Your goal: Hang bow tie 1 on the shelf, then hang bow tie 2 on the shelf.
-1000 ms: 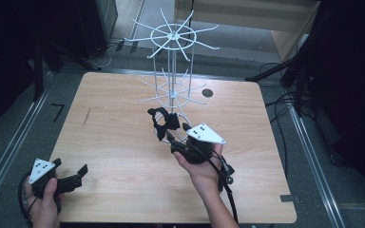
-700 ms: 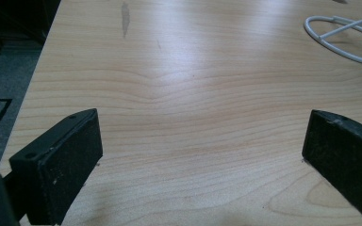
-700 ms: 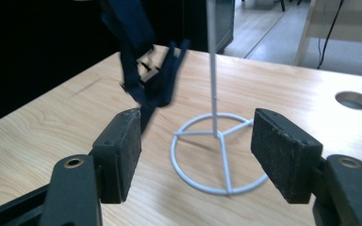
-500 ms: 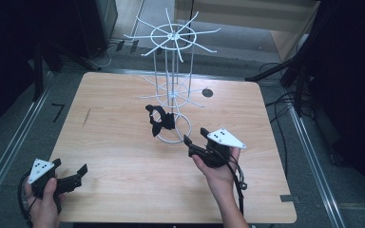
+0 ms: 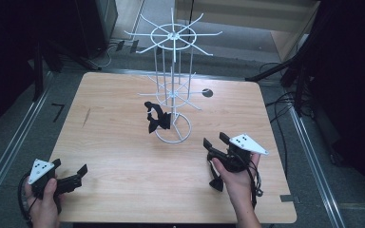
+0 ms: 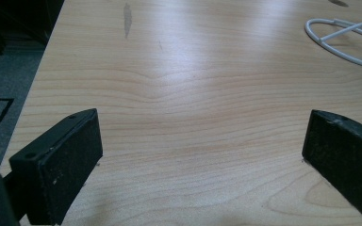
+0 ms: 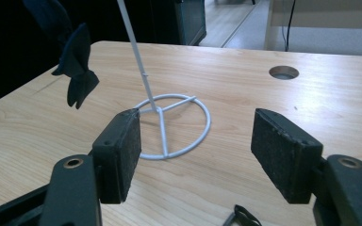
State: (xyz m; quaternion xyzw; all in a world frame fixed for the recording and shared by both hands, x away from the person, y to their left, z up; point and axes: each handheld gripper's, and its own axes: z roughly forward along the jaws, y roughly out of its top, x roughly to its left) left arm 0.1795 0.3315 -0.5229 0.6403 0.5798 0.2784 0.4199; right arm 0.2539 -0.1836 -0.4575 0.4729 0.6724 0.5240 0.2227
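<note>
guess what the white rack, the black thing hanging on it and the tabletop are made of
White display rack: likely metal wire with a white coating, going by its thin, stiff rods and ring base. Black bow on a lower hook: looks like soft matte fabric or felt, floppy and without shine. Table: light wood or wood-look laminate, with printed-looking grain and a soft sheen; which one is unclear.

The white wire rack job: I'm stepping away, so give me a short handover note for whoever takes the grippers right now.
Left gripper: open, empty, low at the table's near left corner.
Right gripper: open, empty, near the table's right edge, aimed at the rack's base ring.
White wire rack: upright mid-table.
Black bow-shaped piece: hangs on a lower hook of the rack, apart from both grippers.
Small black item: on the table beside the right hand; too small to identify.
Done: the bow piece is hung.
Left: probably that small item, if it belongs on the rack.
</note>
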